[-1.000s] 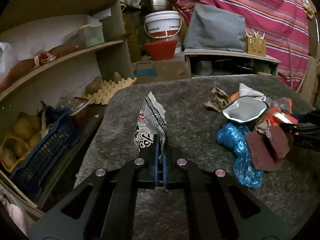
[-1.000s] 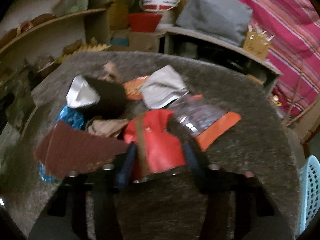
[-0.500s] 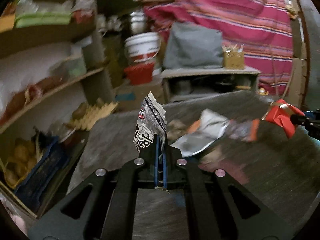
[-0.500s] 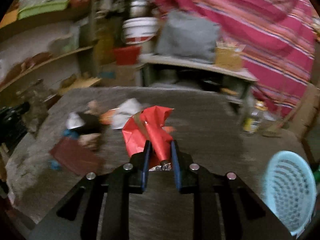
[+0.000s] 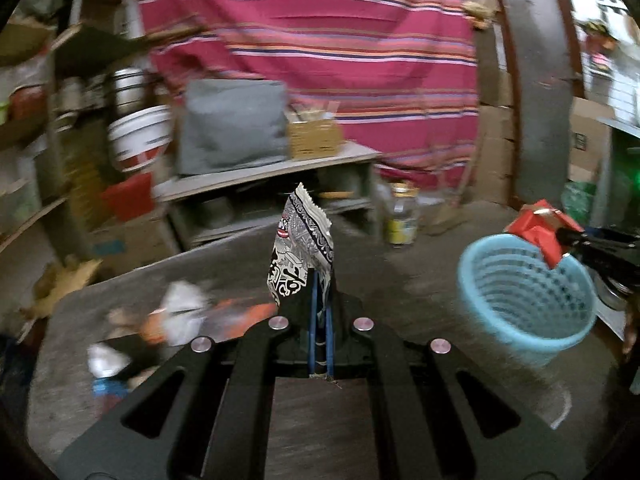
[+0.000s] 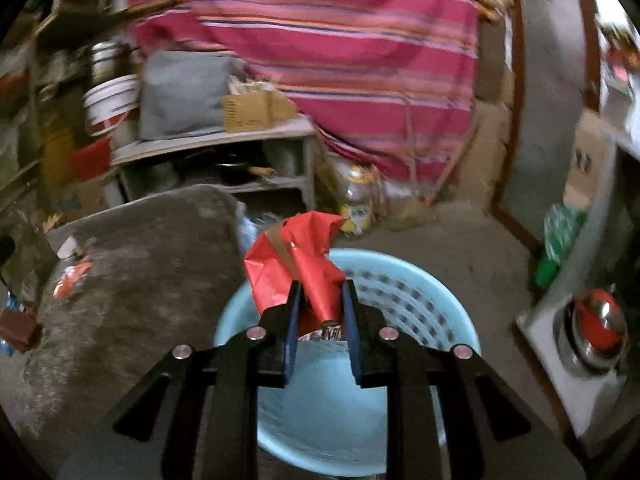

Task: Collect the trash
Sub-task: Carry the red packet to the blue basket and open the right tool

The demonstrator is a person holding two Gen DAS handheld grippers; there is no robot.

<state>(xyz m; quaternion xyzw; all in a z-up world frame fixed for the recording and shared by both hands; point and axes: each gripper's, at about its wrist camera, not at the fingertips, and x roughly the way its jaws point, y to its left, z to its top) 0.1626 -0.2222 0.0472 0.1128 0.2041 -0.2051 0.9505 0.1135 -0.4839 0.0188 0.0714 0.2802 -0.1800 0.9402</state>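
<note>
Carry-to-bin step, both hands loaded. My right gripper [image 6: 318, 312] has its jaws pinched narrow on a crumpled red wrapper [image 6: 296, 264], held directly above the open mouth of the light blue basket [image 6: 416, 300], which stands on the floor just beside the grey-felt table [image 6: 140, 260]. My left gripper [image 5: 320, 320] is clamped fully together on a black-and-white patterned wrapper [image 5: 300, 256] standing upright from the jaws; it sits over the table edge, with the basket [image 5: 520, 300] off to its right. Judgement: next move is to part the right jaws so the red wrapper falls inside the rim, then bring the left over the basket and do likewise. More litter [image 5: 180, 316] remains on the table, so the task is far from done. Motion blur smears that pile; I cannot identify its pieces. Basket contents cannot be made out behind the gripper.
</note>
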